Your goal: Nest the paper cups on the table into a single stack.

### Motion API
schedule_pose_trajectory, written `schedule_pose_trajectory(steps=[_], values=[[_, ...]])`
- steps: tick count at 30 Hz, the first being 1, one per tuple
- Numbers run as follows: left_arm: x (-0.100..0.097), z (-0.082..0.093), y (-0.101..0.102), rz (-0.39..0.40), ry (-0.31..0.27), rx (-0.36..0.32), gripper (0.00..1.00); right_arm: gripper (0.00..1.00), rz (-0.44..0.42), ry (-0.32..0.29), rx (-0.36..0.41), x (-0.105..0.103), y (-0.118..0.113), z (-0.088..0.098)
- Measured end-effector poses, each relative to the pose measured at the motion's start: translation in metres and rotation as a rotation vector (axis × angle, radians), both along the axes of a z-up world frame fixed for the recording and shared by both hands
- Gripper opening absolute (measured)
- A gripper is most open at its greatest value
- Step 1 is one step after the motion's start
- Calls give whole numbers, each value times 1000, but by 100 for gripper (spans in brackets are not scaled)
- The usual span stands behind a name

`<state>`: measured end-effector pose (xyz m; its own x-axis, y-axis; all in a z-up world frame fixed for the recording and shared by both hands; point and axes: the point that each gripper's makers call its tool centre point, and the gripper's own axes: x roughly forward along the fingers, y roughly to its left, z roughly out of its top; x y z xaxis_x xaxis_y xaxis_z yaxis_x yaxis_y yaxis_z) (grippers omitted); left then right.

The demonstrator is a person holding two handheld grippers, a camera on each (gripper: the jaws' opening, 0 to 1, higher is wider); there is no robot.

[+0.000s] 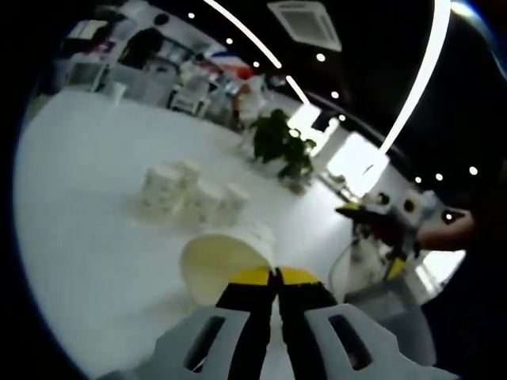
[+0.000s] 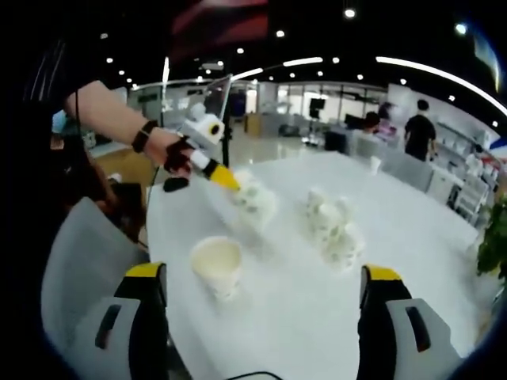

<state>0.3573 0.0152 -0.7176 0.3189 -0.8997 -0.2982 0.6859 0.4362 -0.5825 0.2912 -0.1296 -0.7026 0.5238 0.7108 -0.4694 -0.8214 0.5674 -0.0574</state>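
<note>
— Looking along the left gripper point(image 1: 276, 279), what can you make out?

— Its jaws are pressed together, yellow tips touching, right at the rim of a paper cup point(image 1: 226, 257) lying tilted with its mouth toward the camera. Whether the rim is pinched between the tips I cannot tell; the jaws hide that spot.

— And the other cups?

— A cluster of cups point(image 1: 190, 194) stands further out on the white table point(image 1: 87, 206), blurred, so the count is unclear. One more small cup point(image 1: 118, 92) sits near the far edge. Off to the right the other gripper point(image 1: 380, 218) shows, held in a hand point(image 1: 444, 229), too blurred to read.

— From the right gripper view?

— The right gripper point(image 2: 261, 289) has its jaws spread wide, with nothing between them. A single cup point(image 2: 217, 265) stands upright on the table, mouth up, between the jaws in the picture but beyond them. The left gripper's tip sits at a smeared cup beyond that; another group stands to the right.

— Anything around?

— A grey chair point(image 2: 79, 261) at the near left, a plant point(image 1: 279, 142) past the table, and a person point(image 2: 418, 131) standing in the background.
</note>
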Motion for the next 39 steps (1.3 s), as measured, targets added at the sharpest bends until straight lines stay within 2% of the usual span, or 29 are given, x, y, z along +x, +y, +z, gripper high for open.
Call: schedule_pose_trajectory(steps=[8,22,34,39], values=[[-16,2,-12,-74,-33,73,0,100,-1,3,11,1,6,-2],[-33,17,-34,-188,-96,141,0,100,-7,13,31,2,7,-10],[-49,16,-37,-251,-108,208,0,100,0,18,46,2,15,-11],[-53,23,-39,-273,-133,233,0,100,3,19,50,2,17,-12]])
